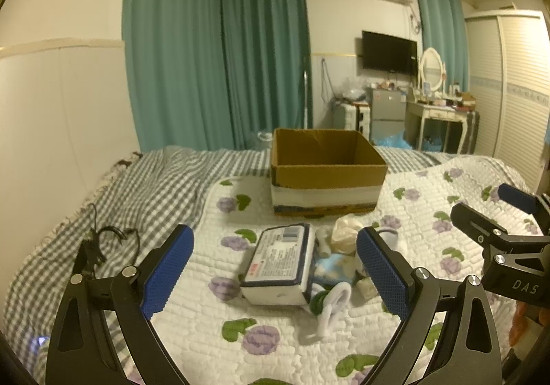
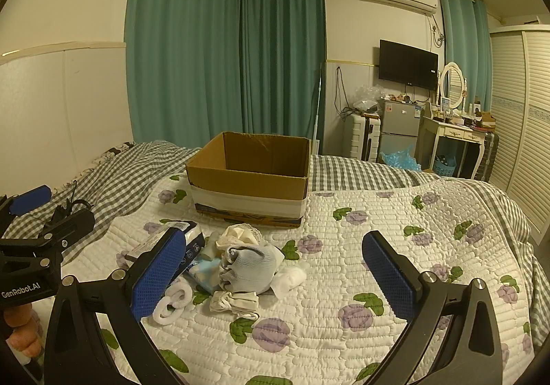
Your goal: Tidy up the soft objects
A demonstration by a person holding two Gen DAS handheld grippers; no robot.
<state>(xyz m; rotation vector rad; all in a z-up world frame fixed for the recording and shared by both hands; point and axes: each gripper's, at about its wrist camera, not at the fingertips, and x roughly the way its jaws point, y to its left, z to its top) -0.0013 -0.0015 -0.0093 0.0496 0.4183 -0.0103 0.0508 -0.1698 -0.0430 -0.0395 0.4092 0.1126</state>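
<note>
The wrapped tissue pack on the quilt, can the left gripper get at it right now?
Probably yes. The left gripper is open and the tissue pack lies between its fingers in view, top uncovered. Socks crowd its right side, so it may catch those too.

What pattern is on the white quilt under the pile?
Purple flowers with green leaves on the white quilt; clearest in the right wrist view.

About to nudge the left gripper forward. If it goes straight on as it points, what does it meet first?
Most likely the tissue pack, lying between the open jaws of the left gripper, well before the cardboard box; depth is uncertain.
</note>
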